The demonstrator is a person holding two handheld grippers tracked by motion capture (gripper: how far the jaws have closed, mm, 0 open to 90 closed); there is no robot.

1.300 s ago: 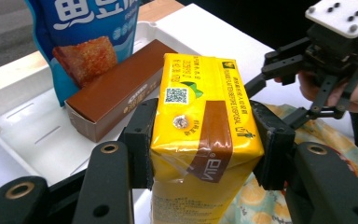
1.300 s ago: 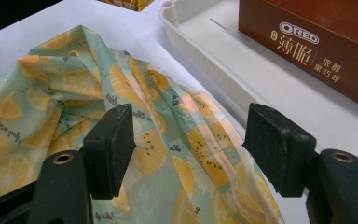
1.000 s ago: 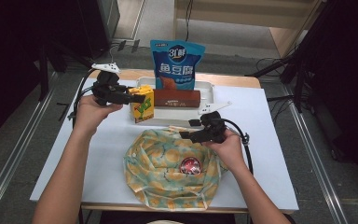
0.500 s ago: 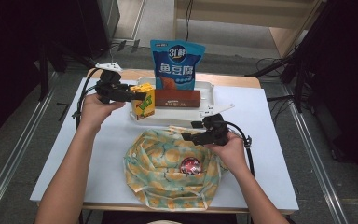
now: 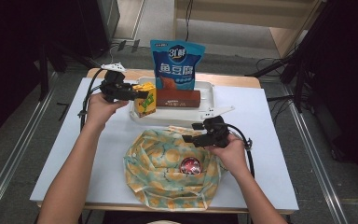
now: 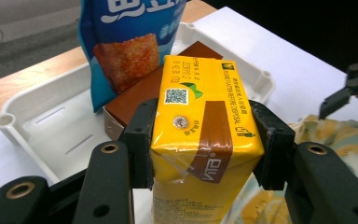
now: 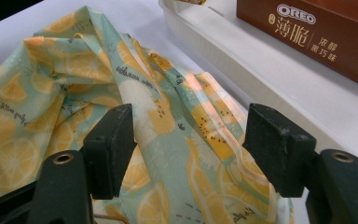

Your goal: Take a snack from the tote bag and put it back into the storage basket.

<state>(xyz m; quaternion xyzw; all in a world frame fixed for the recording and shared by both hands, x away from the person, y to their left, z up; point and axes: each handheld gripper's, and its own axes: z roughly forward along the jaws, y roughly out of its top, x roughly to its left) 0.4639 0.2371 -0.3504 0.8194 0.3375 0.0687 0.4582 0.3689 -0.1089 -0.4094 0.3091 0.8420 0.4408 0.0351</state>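
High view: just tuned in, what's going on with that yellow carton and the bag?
The left gripper is clamped on the yellow drink carton, held upright at the near left corner of the white tray. A brown Oreo box lies in the tray and a blue snack pouch stands behind it. The right gripper hovers with open jaws over the rim of the lemon-print cloth bag, which already holds a round red item.
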